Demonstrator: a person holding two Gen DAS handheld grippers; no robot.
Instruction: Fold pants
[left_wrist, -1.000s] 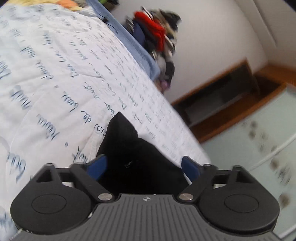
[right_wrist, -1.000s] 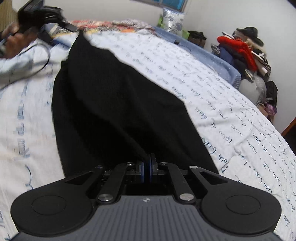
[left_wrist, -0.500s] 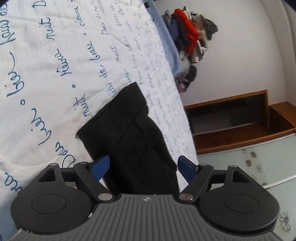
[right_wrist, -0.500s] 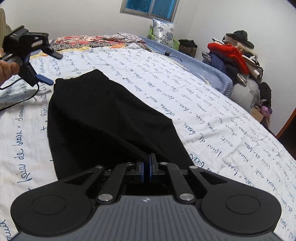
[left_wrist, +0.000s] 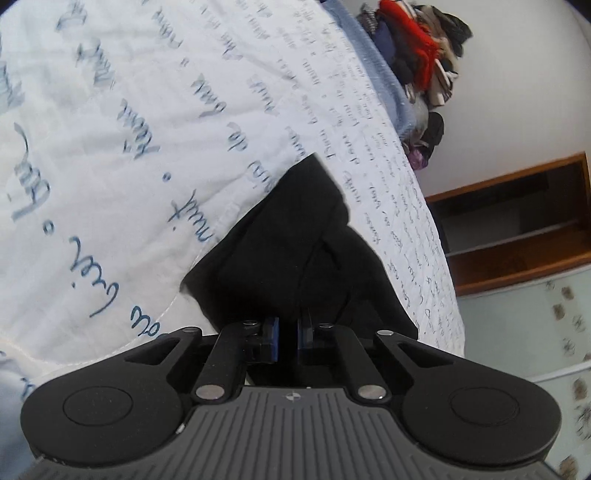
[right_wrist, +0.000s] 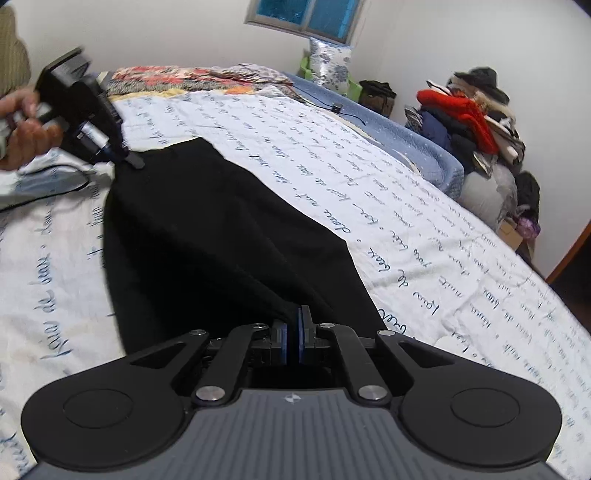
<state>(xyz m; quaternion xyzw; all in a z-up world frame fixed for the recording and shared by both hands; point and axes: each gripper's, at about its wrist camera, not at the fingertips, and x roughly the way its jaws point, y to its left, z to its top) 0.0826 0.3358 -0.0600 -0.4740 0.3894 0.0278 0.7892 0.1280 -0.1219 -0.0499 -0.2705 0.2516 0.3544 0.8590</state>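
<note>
**Both grippers clamped on black pants, opposite ends**

Black pants (right_wrist: 221, 236) lie stretched lengthwise on a white bedspread (right_wrist: 424, 236) w/ blue cursive print. Fabric runs from the right gripper (right_wrist: 291, 341) at the near end to the left gripper (right_wrist: 123, 157) at the far end, upper left of the right wrist view.

Right gripper: blue pads together, pinching a raised ridge of the pants' near edge; cloth tents up toward the jaws. Pads (right_wrist: 302, 332) nearly touching, only cloth between.

Left gripper (left_wrist: 287, 338): jaws have just been closing and now sit clamped on the other end of the pants (left_wrist: 295, 240). In the left wrist view the fabric bunches w/ folds in front of the pads and its pointed corner lies flat on the bedspread (left_wrist: 129, 129). In the right wrist view a hand (right_wrist: 26, 129) holds this gripper at the left edge, tip on the pants' far corner.

Bkgd: clothes pile (right_wrist: 465, 122) by the wall right of the bed, window (right_wrist: 306, 14) at top, floral pillow (right_wrist: 328, 61) below it, wooden shelf unit (left_wrist: 517, 221) beyond the bed edge.
</note>
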